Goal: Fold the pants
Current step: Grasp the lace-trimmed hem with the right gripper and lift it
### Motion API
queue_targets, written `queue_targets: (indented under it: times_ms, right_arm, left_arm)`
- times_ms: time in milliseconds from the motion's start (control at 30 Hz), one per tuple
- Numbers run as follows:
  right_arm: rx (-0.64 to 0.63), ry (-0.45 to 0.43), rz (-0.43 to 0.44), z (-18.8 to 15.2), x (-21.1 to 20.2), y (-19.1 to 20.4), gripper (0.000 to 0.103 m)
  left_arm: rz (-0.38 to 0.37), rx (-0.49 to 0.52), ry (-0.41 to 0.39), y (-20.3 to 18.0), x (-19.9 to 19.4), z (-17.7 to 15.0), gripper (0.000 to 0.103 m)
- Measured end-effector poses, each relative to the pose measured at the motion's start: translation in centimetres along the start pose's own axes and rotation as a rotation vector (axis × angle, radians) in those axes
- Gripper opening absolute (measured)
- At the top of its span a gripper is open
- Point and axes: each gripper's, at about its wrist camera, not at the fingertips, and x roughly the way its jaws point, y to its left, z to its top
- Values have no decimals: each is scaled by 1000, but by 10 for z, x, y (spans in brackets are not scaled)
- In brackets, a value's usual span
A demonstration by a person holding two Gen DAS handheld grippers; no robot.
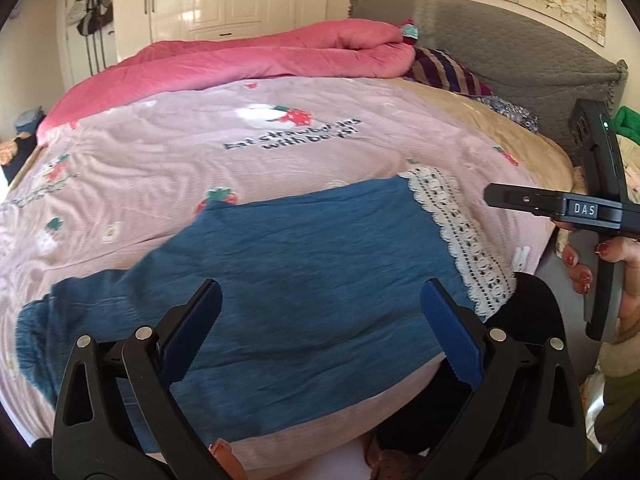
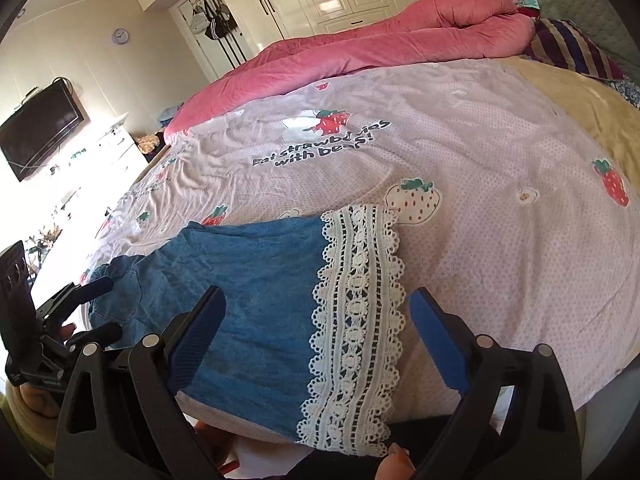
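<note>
Blue denim pants (image 1: 312, 248) with a white lace hem (image 1: 460, 232) lie flat and folded on the pink strawberry sheet (image 1: 160, 152). My left gripper (image 1: 320, 320) hovers open over the middle of the denim, nothing between its fingers. In the right wrist view the same pants (image 2: 248, 272) stretch leftward from the lace hem (image 2: 356, 312). My right gripper (image 2: 320, 320) stands open just above that hem end, holding nothing. The left gripper (image 2: 105, 307) shows open at the waist end, held by a hand. The right gripper (image 1: 496, 198) appears side-on at the right edge.
A rolled pink quilt (image 1: 260, 56) lies along the far side of the bed. A striped pillow (image 1: 444, 72) and grey headboard (image 1: 500, 40) are at the far right. A beige blanket (image 2: 580, 100) covers the head end. A wall television (image 2: 40, 128) hangs left.
</note>
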Motion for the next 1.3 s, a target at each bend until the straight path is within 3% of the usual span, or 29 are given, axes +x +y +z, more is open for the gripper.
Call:
queue_targets:
  times_ms: [467,800,933,1133,1267,1300]
  right_arm:
    - [-29,82,-16,19,39,-17,94]
    - [3,125,43,37,73,-26,94]
    - [9,148,84,43,86,-28,94]
    - [-8,188,100,43,101,-29,79]
    - [-5,194,117,41,99,-33,57]
    - [-7,193,132,41,97,-33,57]
  left_arm:
    - [-70,72,88,-34,30,-24,93]
    - [-144,234,98,-78,37,-43,93]
    - [-142,292,86,-90,40,-47,93]
    - [-145,288,94,-93,46,-46,93]
    - [-151,289,85,-94,50,-43,93]
    - [-153,294,82,-95,51,-43,93]
